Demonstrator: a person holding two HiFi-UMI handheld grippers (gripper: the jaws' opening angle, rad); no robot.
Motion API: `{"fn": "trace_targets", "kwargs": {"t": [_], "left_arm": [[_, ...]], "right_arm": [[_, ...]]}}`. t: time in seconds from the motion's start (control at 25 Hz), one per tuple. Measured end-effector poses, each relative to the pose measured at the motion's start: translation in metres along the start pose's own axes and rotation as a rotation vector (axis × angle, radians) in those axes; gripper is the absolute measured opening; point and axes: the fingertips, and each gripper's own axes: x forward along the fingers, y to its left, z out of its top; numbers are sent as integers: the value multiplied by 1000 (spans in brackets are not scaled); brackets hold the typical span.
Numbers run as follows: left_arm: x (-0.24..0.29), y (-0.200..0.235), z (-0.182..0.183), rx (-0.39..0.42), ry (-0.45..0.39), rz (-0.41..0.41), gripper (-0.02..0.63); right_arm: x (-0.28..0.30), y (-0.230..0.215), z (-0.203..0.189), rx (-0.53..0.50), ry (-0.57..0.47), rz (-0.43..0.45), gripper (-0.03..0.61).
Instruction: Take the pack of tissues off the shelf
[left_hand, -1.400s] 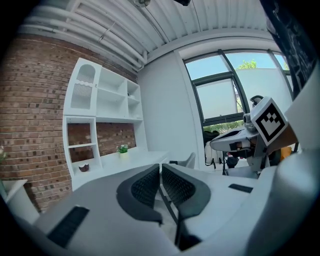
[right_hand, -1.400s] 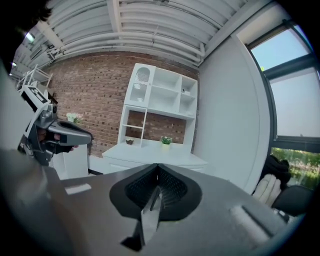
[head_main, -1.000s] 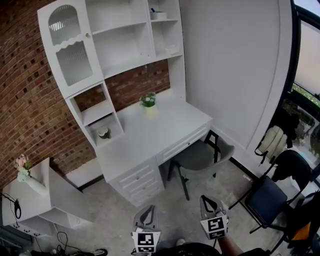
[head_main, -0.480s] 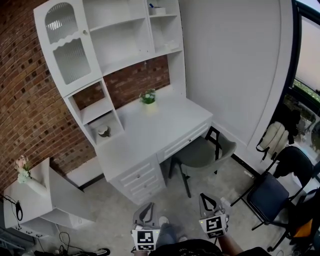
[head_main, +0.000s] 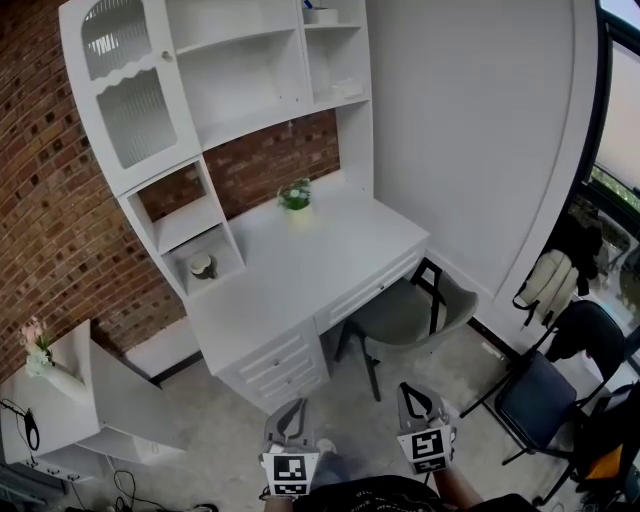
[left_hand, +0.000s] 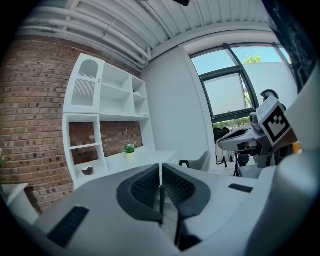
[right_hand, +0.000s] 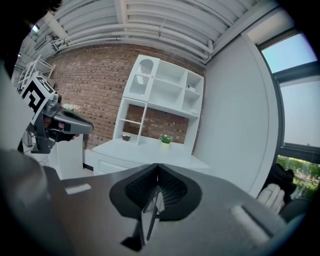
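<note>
The white shelf unit (head_main: 250, 70) stands over a white desk (head_main: 300, 260) against the brick wall. A small white box (head_main: 320, 15) with something blue sits on the top right shelf, and a flat white pack-like thing (head_main: 346, 93) lies on the shelf below; which one is the tissues I cannot tell. My left gripper (head_main: 293, 408) and right gripper (head_main: 411, 393) hover over the floor well short of the desk, both shut and empty. The left jaws (left_hand: 160, 167) and the right jaws (right_hand: 157, 167) meet with nothing between them.
A grey chair (head_main: 400, 315) is tucked at the desk's right side. A potted plant (head_main: 294, 195) stands on the desk and a small bowl (head_main: 202, 265) sits in the lower cubby. A black chair (head_main: 540, 390) stands at the right, a low white side table (head_main: 60, 400) at the left.
The whole view has shifted nearer to the desk and shelf, and both grippers have moved forward with it. Both stay shut.
</note>
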Motion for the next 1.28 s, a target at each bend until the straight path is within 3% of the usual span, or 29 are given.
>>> {"fn": "trace_targets", "kwargs": {"t": [0.68, 1.28], "left_arm": [[93, 81, 13, 6, -19, -16, 11], [158, 129, 22, 13, -34, -90, 11]], "right_arm": [[112, -19, 25, -15, 25, -25, 5], [177, -34, 34, 21, 45, -109, 5]]}}
